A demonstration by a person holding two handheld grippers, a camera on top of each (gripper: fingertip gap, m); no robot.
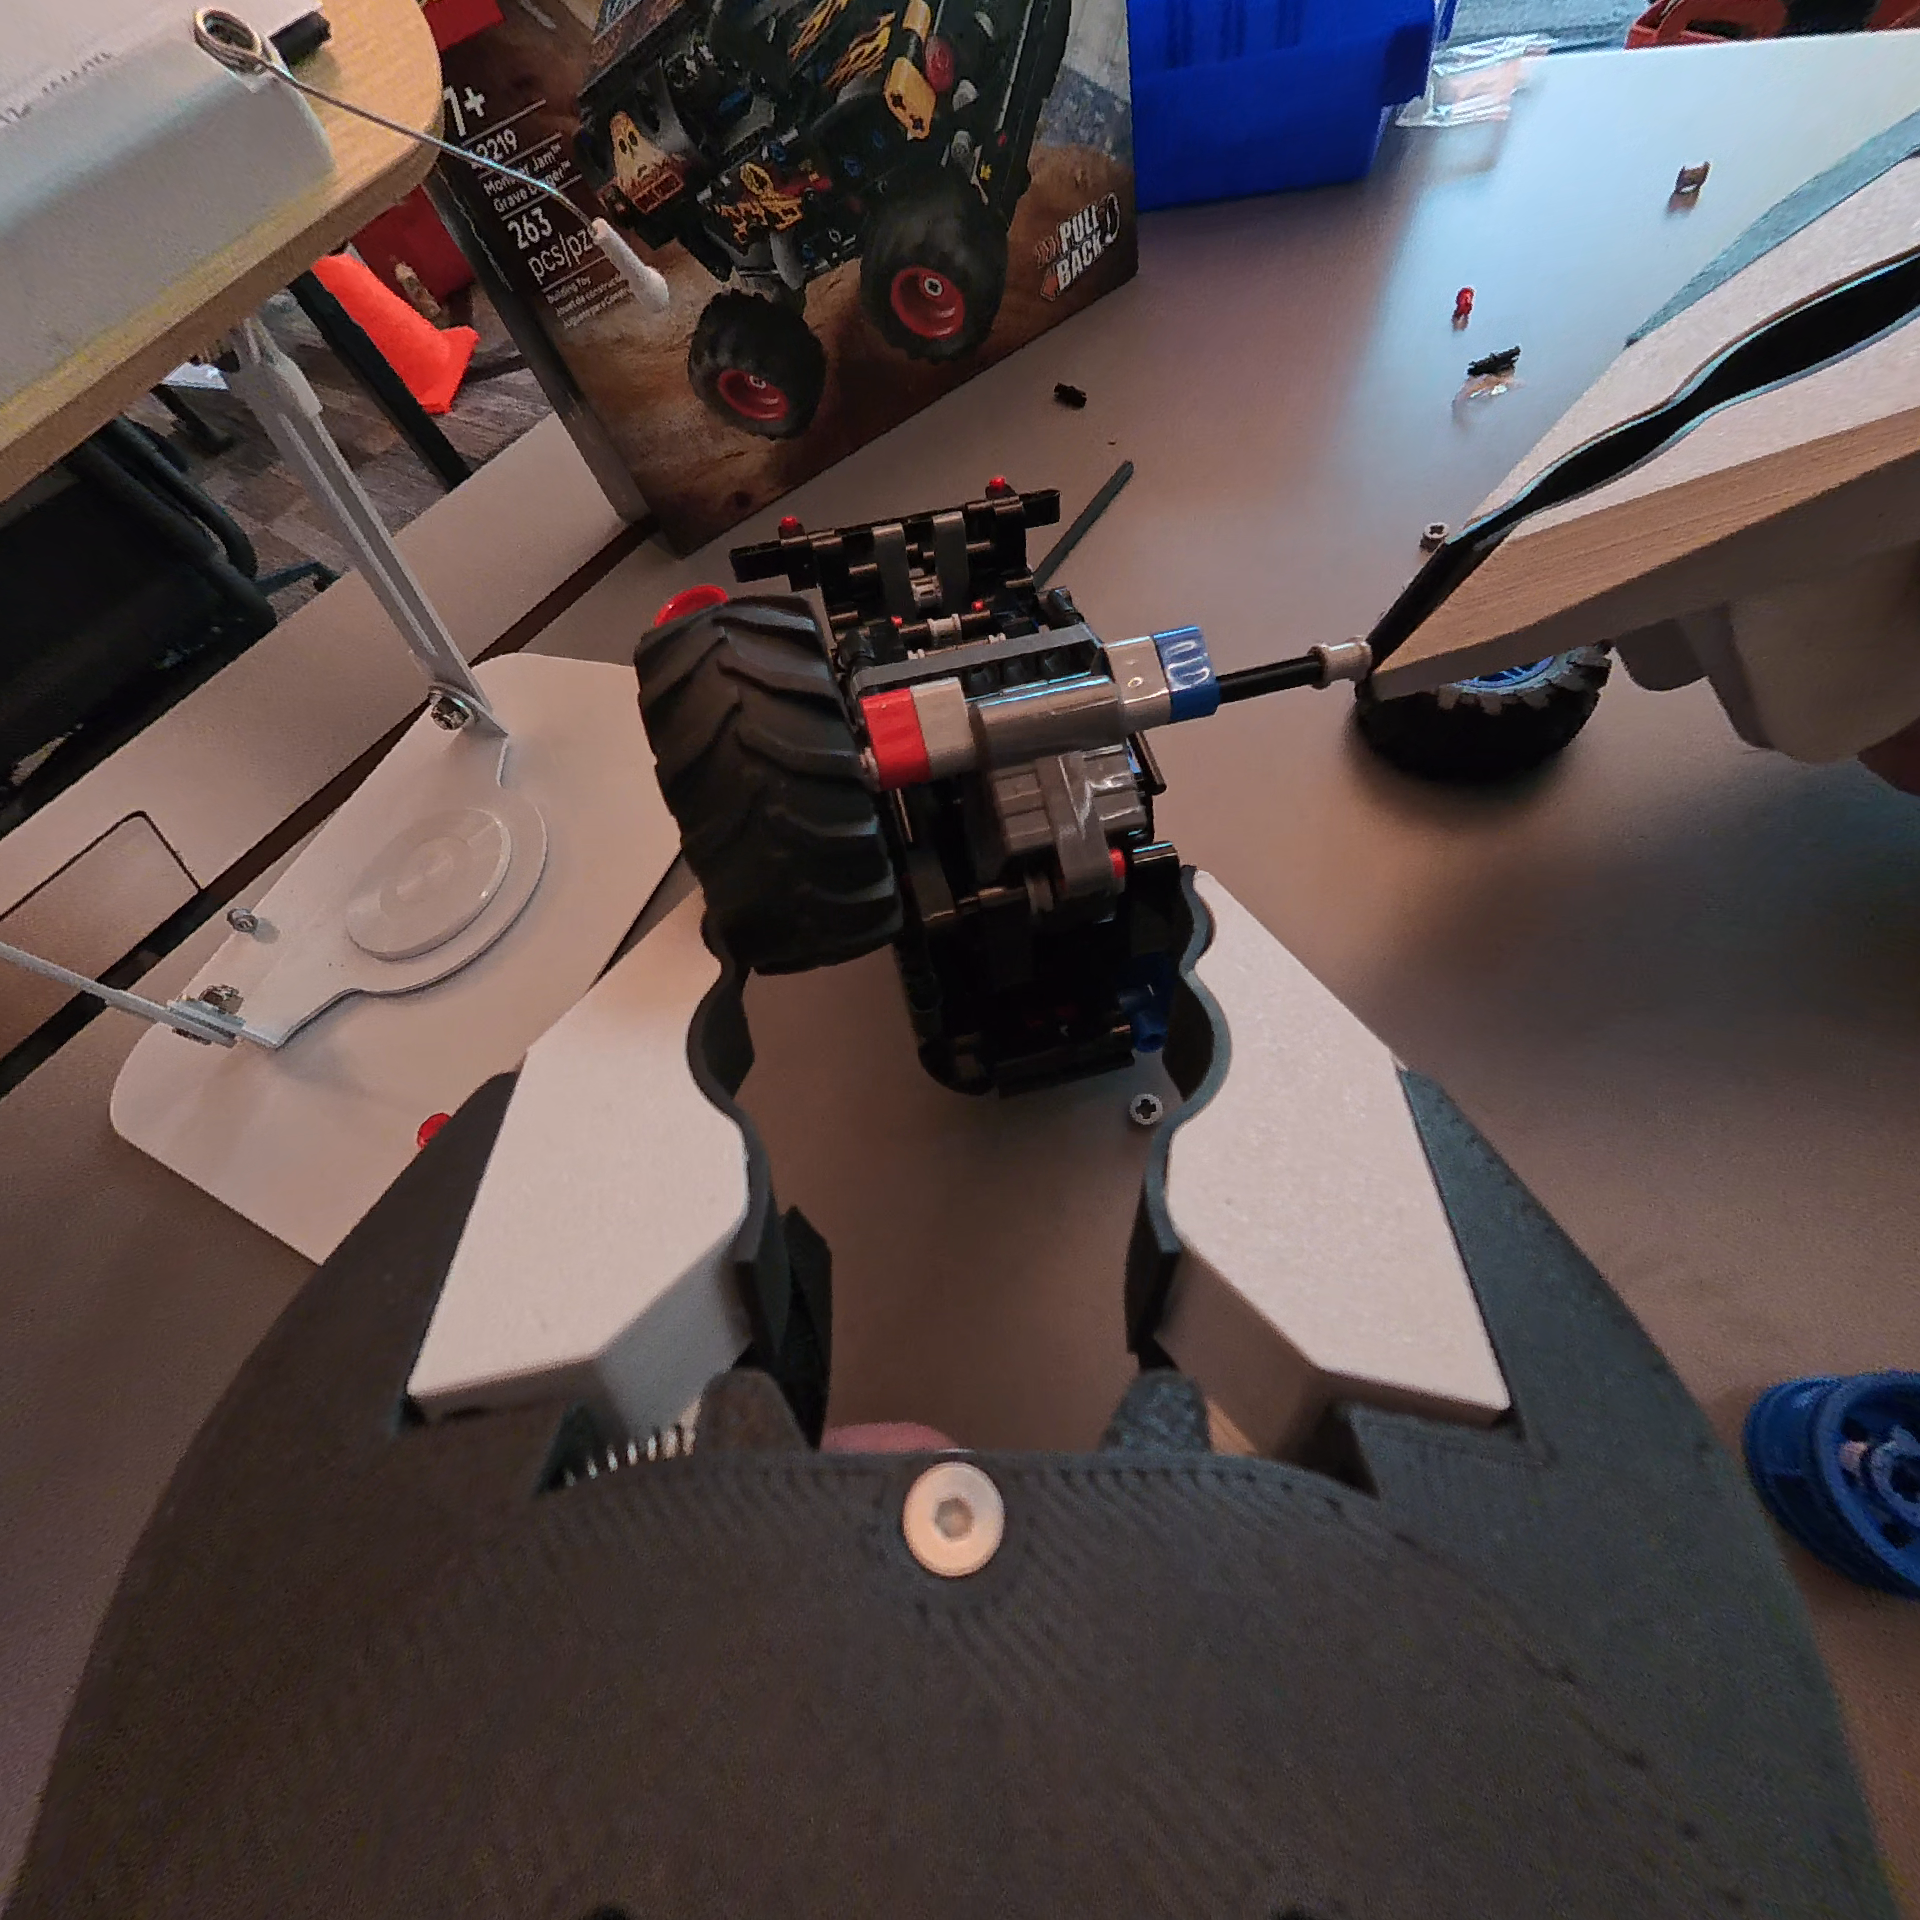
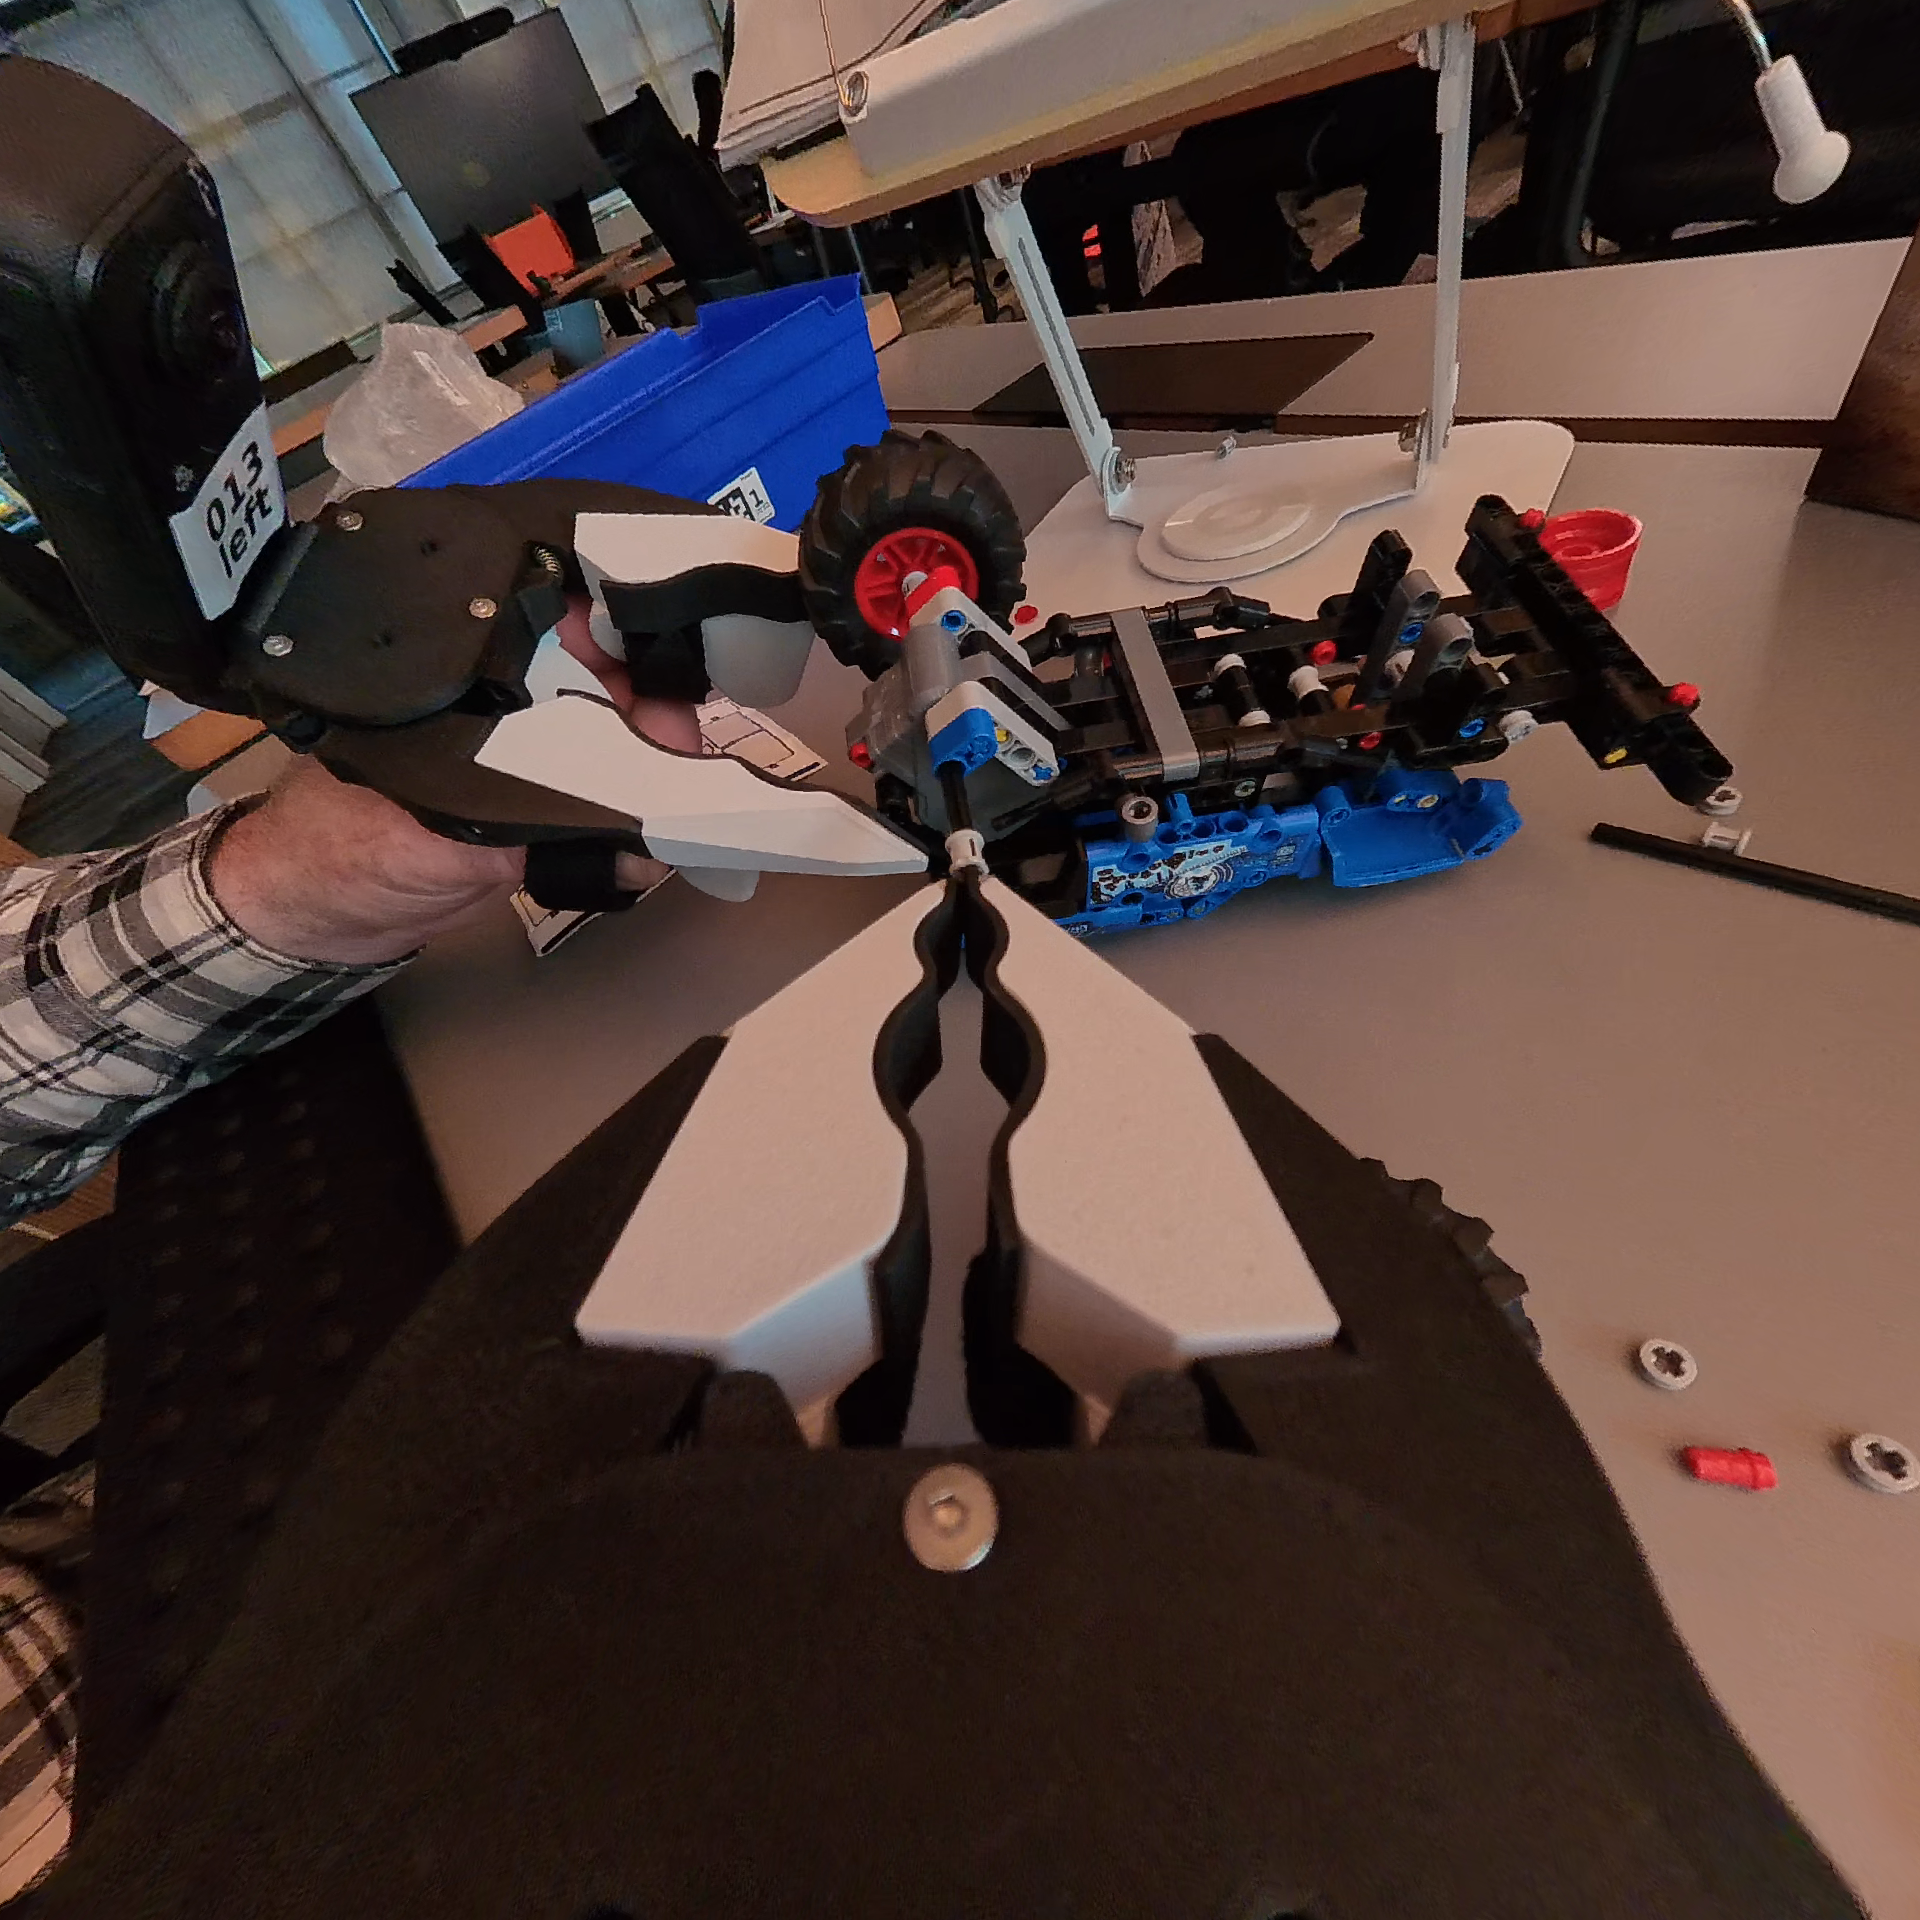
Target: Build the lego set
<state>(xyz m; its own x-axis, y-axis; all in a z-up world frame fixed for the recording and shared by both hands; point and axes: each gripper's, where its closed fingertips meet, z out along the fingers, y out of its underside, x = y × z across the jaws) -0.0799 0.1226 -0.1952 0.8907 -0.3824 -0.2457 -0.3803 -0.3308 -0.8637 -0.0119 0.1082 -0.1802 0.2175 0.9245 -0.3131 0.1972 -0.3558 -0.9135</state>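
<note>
Here, grey table (image 1: 1351, 1039), blue bin (image 2: 686, 405), left claw (image 1: 951, 997) apart, right claw (image 2: 961, 899) clamped on black axle (image 2: 958, 805).

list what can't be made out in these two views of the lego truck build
- Black axle tip: right wrist view, hidden between the right gripper fingertips.
- Loose black tyre with blue hub: left wrist view, mostly covered by the right gripper's white finger.
- Blue wheel rim: left wrist view, cut off by the right edge.
- Black chassis near end: left wrist view, too dark for detail.
</note>
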